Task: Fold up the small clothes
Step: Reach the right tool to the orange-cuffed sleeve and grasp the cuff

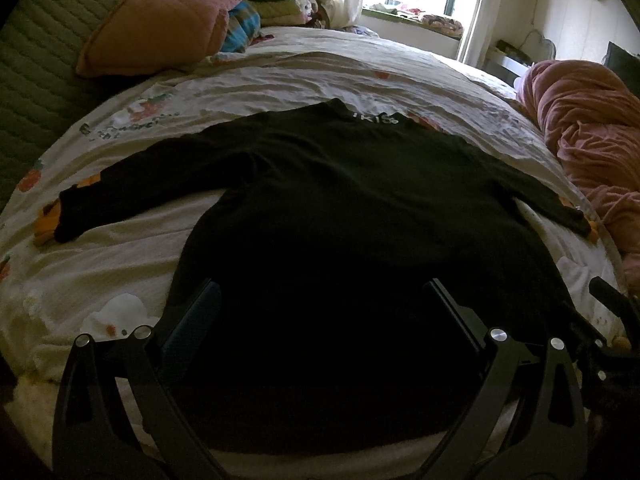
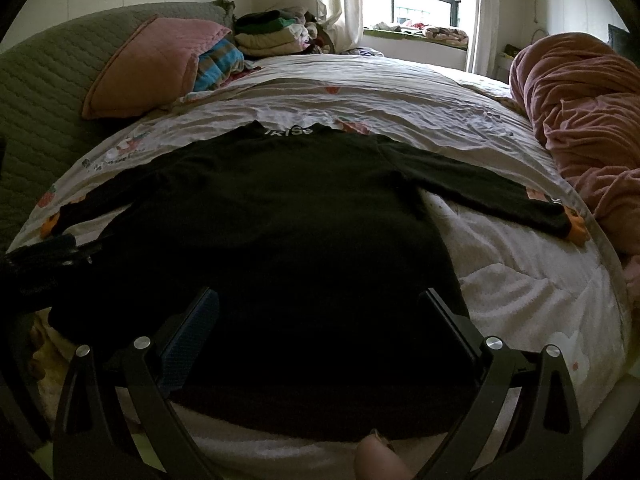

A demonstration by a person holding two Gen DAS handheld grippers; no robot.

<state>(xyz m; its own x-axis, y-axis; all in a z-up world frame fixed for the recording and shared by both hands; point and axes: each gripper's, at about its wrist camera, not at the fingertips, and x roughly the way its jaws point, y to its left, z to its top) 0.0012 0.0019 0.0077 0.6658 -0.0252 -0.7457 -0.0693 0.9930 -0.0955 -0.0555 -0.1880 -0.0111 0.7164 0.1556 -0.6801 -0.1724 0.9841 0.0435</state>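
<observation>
**Black top lies spread flat on the bed, both grippers open over its hem**

At the bottom of the left wrist view, the left gripper [image 1: 320, 304] has its two fingers spread wide, nothing between them but the dark cloth beneath. At the lower right edge of the same frame the dark body of the other tool pokes in. The right gripper [image 2: 318, 312] stands just as wide apart at the bottom of the right wrist view, holding nothing, and a fingertip [image 2: 378, 460] of the person shows at the bottom centre. Whether either gripper touches the fabric cannot be told.

The black long-sleeved top [image 1: 340, 208] fills the middle of both frames, lying flat on the pale printed bedspread [image 1: 280, 76], hem nearest the cameras and collar farthest. White lettering runs across the collar [image 2: 289, 132]. Both sleeves are stretched outward, one toward the left edge and one toward the right, where an orange cuff [image 2: 578, 232] shows at its end.

Beyond it, at the right of the frame, a bunched pink blanket [image 2: 580, 120] lies on the bed. In the upper left a pink pillow [image 2: 148, 64] leans against a green quilted cover [image 2: 44, 92], with a blue striped cloth [image 2: 218, 62] beside it and a stack of folded clothes [image 2: 272, 36] behind. A window [image 2: 416, 0] with pale curtains sits at the top centre.
</observation>
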